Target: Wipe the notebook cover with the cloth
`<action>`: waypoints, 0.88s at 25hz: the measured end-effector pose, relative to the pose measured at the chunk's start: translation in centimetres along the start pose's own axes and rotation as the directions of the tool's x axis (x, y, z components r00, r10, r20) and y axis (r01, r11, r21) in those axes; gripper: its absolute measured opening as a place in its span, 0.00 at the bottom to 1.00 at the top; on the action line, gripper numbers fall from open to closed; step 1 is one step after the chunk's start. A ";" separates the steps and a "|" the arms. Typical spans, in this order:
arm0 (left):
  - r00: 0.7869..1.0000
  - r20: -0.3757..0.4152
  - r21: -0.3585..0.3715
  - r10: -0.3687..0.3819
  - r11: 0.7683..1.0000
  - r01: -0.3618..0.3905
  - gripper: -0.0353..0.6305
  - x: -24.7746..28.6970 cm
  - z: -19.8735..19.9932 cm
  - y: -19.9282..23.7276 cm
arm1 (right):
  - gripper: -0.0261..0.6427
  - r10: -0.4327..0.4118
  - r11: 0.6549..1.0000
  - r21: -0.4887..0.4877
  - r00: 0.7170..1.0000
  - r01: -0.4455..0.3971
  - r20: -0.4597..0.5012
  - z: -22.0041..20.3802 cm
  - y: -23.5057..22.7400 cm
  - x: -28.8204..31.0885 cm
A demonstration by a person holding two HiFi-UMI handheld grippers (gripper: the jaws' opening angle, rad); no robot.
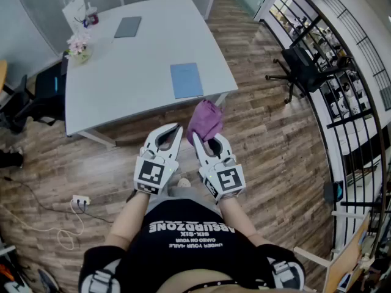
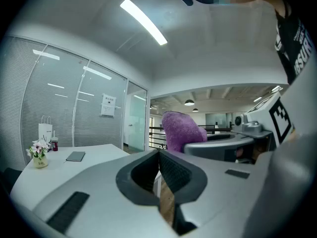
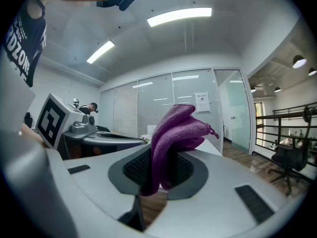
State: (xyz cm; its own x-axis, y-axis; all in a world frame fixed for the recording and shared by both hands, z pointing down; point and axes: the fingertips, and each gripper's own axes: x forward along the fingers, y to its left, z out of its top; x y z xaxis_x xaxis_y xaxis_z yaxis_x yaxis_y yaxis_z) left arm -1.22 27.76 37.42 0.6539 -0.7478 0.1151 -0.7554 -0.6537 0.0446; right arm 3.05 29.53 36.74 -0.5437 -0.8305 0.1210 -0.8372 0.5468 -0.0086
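Note:
A blue notebook (image 1: 186,80) lies flat near the front edge of the white table (image 1: 122,84). My right gripper (image 1: 197,137) is shut on a purple cloth (image 1: 206,119), which bunches upward out of the jaws (image 3: 173,133). The left gripper (image 1: 178,127) is beside it, shut with nothing between its jaws (image 2: 159,155). Both grippers hang over the wooden floor, short of the table's front edge and below the notebook in the head view. In the left gripper view the cloth (image 2: 179,128) shows to the right, above the other gripper.
A grey notebook (image 1: 127,27), a flower pot (image 1: 79,46) and a white paper bag (image 1: 74,8) sit at the table's far left. A black office chair (image 1: 302,69) stands to the right, a dark chair (image 1: 46,90) to the left. A power strip (image 1: 80,200) lies on the floor.

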 end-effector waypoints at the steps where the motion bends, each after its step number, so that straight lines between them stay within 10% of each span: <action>1: 1.000 -0.002 -0.004 0.003 1.000 -0.003 0.08 0.1 0.0 -0.3 | 0.16 0.004 1.000 0.002 1.000 -0.004 -0.004 -0.1 -0.2 -0.2; 22: 0.997 -0.060 -0.083 0.055 0.995 -0.060 0.08 4.1 -3.2 1.5 | 0.16 0.086 0.995 0.055 0.996 -0.084 -0.033 -2.7 -5.0 2.4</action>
State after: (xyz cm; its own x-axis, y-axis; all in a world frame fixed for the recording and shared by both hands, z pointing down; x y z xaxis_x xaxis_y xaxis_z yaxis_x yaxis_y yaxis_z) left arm 0.20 24.05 41.17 0.6079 -0.7742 0.1763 -0.7939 -0.5961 0.1197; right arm 6.09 25.04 39.76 -0.6113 -0.7766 0.1524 -0.7906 0.6079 -0.0736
